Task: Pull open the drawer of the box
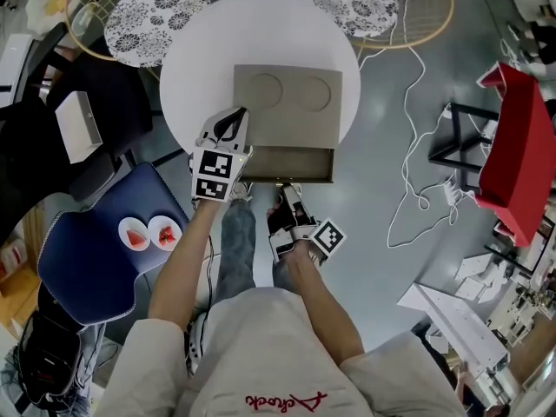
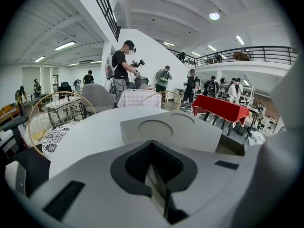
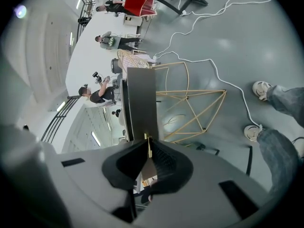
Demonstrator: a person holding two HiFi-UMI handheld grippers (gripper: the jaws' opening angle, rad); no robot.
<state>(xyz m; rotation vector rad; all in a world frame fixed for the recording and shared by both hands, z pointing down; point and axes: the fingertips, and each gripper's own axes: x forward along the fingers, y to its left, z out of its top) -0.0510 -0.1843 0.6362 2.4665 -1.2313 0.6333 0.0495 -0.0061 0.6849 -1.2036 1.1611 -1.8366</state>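
Observation:
A grey box (image 1: 287, 102) with two round recesses on its lid stands on a round white table (image 1: 195, 68). Its drawer (image 1: 287, 165) stands pulled out toward me past the table's edge. My right gripper (image 1: 289, 189) is at the drawer's front, shut on a small brass handle (image 3: 149, 144) that sticks out of the grey front panel (image 3: 141, 103). My left gripper (image 1: 233, 120) rests at the box's front left corner with its jaws together and nothing between them. In the left gripper view the box (image 2: 171, 129) lies just ahead and the drawer's open cavity (image 2: 233, 146) shows at the right.
Two wire chairs with patterned cushions (image 1: 152, 11) stand behind the table. A blue chair (image 1: 95, 241) holding a plate is at my left. A red table (image 1: 517, 137) and white cables (image 1: 417, 189) are on the floor to the right. My legs are under the drawer.

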